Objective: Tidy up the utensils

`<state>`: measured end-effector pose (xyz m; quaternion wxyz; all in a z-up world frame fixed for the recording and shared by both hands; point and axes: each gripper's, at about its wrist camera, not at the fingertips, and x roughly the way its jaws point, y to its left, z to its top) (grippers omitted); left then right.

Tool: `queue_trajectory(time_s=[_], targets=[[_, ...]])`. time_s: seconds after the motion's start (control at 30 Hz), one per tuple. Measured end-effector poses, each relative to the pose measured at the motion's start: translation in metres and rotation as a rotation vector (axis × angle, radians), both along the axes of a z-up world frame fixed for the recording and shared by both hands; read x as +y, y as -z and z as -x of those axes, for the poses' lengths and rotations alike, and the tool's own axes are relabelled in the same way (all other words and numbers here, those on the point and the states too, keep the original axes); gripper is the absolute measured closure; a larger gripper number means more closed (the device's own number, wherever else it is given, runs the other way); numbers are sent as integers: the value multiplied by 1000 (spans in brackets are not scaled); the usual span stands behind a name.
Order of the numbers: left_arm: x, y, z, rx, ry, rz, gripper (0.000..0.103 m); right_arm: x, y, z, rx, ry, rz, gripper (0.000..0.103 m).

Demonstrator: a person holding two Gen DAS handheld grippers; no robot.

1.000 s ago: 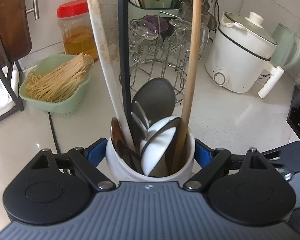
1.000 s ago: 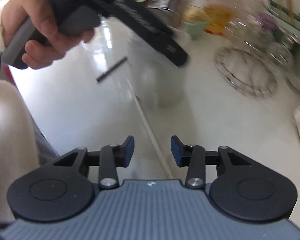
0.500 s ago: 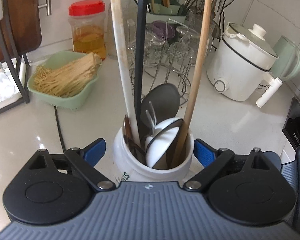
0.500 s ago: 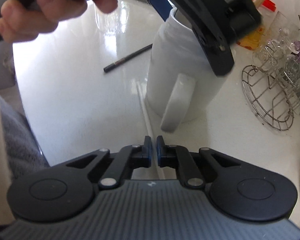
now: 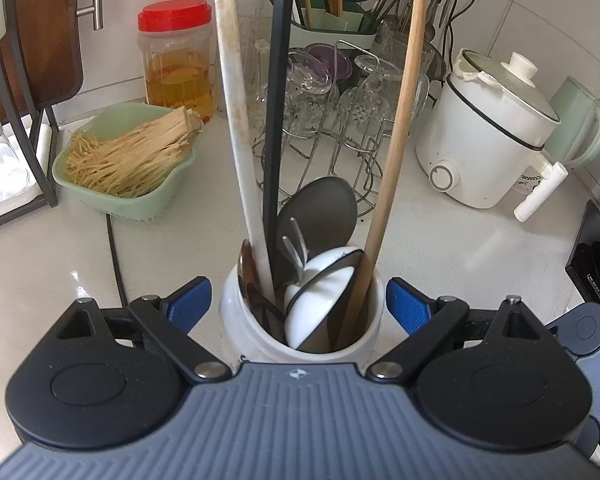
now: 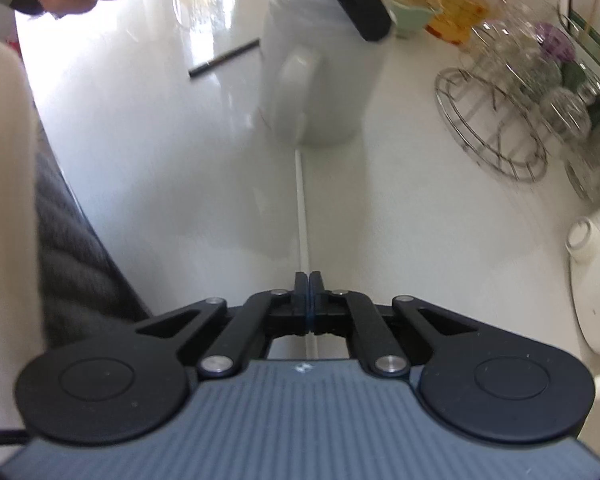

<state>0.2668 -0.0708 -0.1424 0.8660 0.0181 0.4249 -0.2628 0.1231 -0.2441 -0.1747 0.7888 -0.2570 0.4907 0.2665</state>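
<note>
A white ceramic jar [image 5: 252, 340] stands on the counter, filled with a white-handled utensil [image 5: 236, 100], a black-handled one [image 5: 276, 120], a wooden-handled one [image 5: 400, 112], a grey spoon bowl [image 5: 320, 212] and a white ladle [image 5: 320, 300]. My left gripper [image 5: 298, 306] is open, its blue pads on either side of the jar without touching it. The jar also shows in the right wrist view [image 6: 332, 92]. My right gripper [image 6: 308, 292] is shut on a thin white chopstick [image 6: 302, 208] that points at the jar's base. A black chopstick [image 6: 224, 58] lies on the counter left of the jar.
A green basket of dry noodles [image 5: 128, 160], a red-lidded jar [image 5: 176, 60], a wire rack of glasses [image 5: 332, 96], a green utensil holder [image 5: 332, 28] and a white electric pot [image 5: 488, 132] stand behind. A black appliance [image 5: 596, 256] is at the right.
My left gripper opened off the jar and drew back slightly. My right gripper closed on the white chopstick and pulled back from the jar.
</note>
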Motion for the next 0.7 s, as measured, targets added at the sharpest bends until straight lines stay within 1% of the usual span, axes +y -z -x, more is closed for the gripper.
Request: queue_trajectory(time_s=[0.13,0.3,0.4,0.43,0.53,0.57,0.6,0.63,0.67,0.7], targets=[[-2,2,-4,3,-1,-2,7,-14,-1,-3,-7,47,15,100],[0,3,-4,5,-4,-1,7,-31,-1,-14,-28,165,16,100],[2,3,-3,7,-12,0,7,-34,-4,-24,-30,233,-31,100],[3,3,-2,4,-18,-4,7,-34,-5,-27,-38,258,-43,97],[5,4,3,-4,-24,2,7,-38,-9,-36,-46,332,-96,96],[6,3,6,-11,-24,1,7,-39,-10,-40,-42,350,-114,94],[6,3,8,-18,-19,2,7,-39,-9,-48,-37,362,-133,88],[7,2,11,-24,-10,6,7,-40,-10,-50,-36,363,-152,77],[7,2,14,-22,-1,5,7,-39,-11,-53,-40,356,-164,73],[8,2,17,-24,2,5,7,-37,-10,-56,-42,344,-163,71]])
